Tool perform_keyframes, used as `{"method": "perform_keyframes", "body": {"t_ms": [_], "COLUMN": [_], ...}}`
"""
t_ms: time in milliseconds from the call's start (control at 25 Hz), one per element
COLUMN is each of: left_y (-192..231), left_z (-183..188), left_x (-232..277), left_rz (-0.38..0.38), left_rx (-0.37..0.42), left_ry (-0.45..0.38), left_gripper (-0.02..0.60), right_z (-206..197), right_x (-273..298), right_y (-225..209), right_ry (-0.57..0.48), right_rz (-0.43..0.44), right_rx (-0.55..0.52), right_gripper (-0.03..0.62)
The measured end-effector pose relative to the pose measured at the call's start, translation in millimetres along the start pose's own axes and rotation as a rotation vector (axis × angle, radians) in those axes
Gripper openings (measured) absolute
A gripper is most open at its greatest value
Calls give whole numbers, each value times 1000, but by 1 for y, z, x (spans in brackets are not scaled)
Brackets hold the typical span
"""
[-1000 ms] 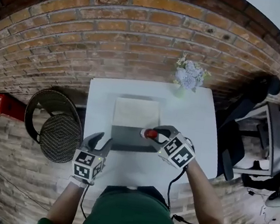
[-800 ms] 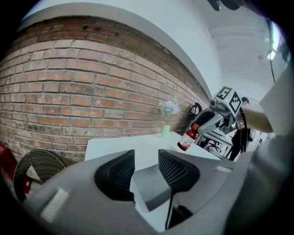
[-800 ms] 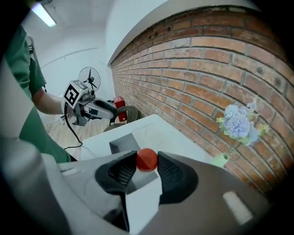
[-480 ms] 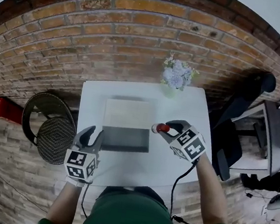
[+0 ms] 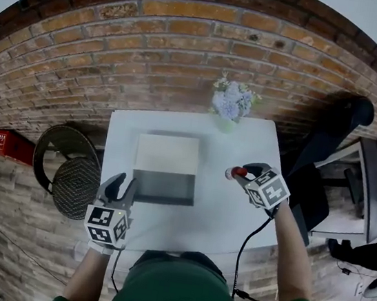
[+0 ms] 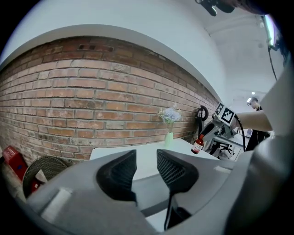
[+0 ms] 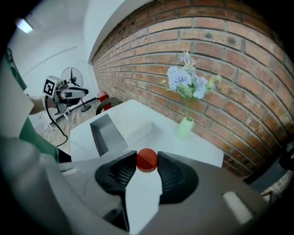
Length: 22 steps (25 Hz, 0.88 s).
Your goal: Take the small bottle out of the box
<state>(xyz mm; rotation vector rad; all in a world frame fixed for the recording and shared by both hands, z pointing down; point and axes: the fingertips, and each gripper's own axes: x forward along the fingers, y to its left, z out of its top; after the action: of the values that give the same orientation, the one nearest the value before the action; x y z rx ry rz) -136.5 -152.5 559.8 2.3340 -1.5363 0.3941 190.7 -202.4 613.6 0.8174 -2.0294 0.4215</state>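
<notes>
While the R tool hangs over the right part of the white table, its pads are pinched on the red cap of the small bottle, one pad each side, cap poking up btwn the tips. Bottle is out of the box and well apart from it, off to the box's right, in the air above the table top near the right edge. In the left gripper view it shows as a dark body w/ pale label, red cap on top, hanging a bit tilted under the R tool's jaws.

Box sits approx mid-table: grey, open, inside dark, w/ a pale lid flap folded back toward the brick wall.

L tool is at the table's near-left edge, just beside the box's front-left corner; touching or not, can't tell. Jaws are spread, though they've just been closing a little. Only table top shows thru the gap, nothing gripped.

At the table's far edge, by the wall, stands a pale green vase w/ bluish-white flowers. Left of the table is a round wicker chair; right of it a black office chair.
</notes>
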Motion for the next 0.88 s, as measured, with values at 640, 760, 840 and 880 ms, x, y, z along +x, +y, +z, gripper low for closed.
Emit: {"method": "perform_keyframes", "body": {"t_ms": [640, 760, 840, 880], "left_y": [-25, -27, -28, -28], "left_z": [0, -2, -2, -1], "left_x": [-5, -4, -4, -5], "left_rz": [91, 105, 117, 123], "left_rx": [-6, -9, -10, -11], "left_ry": [-8, -7, -7, -8], "left_gripper": [135, 133, 130, 129], "right_z": [-98, -110, -116, -119], "right_x": [18, 23, 26, 27], "right_y": [-82, -92, -98, -101], "right_ry": [142, 160, 169, 172], "right_rz": [-49, -59, -69, -73], "right_rx": [108, 108, 108, 109], "right_gripper": [146, 146, 146, 146]}}
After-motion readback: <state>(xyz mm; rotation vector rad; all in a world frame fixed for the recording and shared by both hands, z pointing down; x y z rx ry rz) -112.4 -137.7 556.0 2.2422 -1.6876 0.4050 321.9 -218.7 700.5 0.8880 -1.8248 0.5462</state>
